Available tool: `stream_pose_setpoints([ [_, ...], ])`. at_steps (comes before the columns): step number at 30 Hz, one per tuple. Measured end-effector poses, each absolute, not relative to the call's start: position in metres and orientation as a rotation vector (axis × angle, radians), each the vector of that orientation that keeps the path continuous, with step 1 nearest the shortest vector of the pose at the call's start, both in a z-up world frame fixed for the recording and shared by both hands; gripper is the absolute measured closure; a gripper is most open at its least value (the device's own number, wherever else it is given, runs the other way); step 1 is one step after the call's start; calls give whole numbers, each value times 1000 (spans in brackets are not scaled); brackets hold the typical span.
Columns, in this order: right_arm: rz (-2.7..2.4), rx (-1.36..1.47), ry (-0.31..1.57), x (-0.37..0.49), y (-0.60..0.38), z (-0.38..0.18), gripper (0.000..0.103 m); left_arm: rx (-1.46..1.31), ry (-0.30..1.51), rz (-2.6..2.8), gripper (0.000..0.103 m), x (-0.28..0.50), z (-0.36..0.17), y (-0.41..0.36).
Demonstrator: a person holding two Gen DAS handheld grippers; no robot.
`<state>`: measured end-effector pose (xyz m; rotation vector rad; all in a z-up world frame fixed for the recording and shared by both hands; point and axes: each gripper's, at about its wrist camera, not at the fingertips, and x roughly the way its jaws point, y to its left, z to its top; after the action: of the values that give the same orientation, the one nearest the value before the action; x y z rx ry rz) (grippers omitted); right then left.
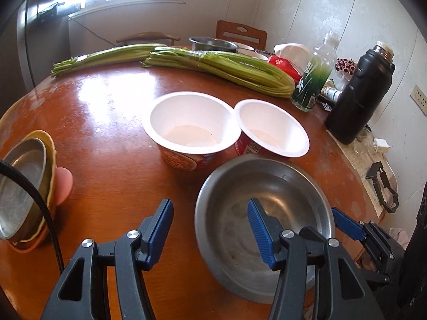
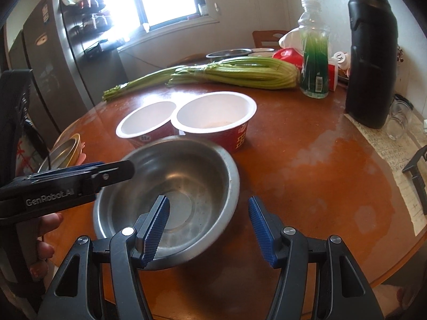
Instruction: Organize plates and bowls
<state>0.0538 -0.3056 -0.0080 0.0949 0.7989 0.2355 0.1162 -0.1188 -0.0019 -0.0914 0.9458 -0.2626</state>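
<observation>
Steel bowl (image 2: 170,192) rests on the table (image 2: 307,165); the right gripper (image 2: 209,229), jaws spread and empty, straddles its near rim, apparently to grasp it. The left gripper (image 1: 210,232), likewise spread, hovers beside.

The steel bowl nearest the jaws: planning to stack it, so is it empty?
Empty: the steel bowl sits upright, its bare bottom showing, only faint smudges inside.

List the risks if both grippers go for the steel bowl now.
1. The left gripper and right gripper both straddle the steel bowl's rim from opposite sides, jaws open; they might collide or tip it.
2. The two paper bowls sit right behind it; a push could knock them over.
3. The stacked dishes at the table edge look tilted and may slip.
</observation>
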Motion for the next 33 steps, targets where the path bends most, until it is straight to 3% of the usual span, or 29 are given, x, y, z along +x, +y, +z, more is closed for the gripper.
stream_pose_setpoints([
  [19, 291, -1, 795, 46, -280, -10, 38, -123, 977, -341, 46, 119, -18, -130],
  [33, 405, -20, 813, 30, -241, -5, 38, -151, 950, -274, 46, 85, -10, -79],
])
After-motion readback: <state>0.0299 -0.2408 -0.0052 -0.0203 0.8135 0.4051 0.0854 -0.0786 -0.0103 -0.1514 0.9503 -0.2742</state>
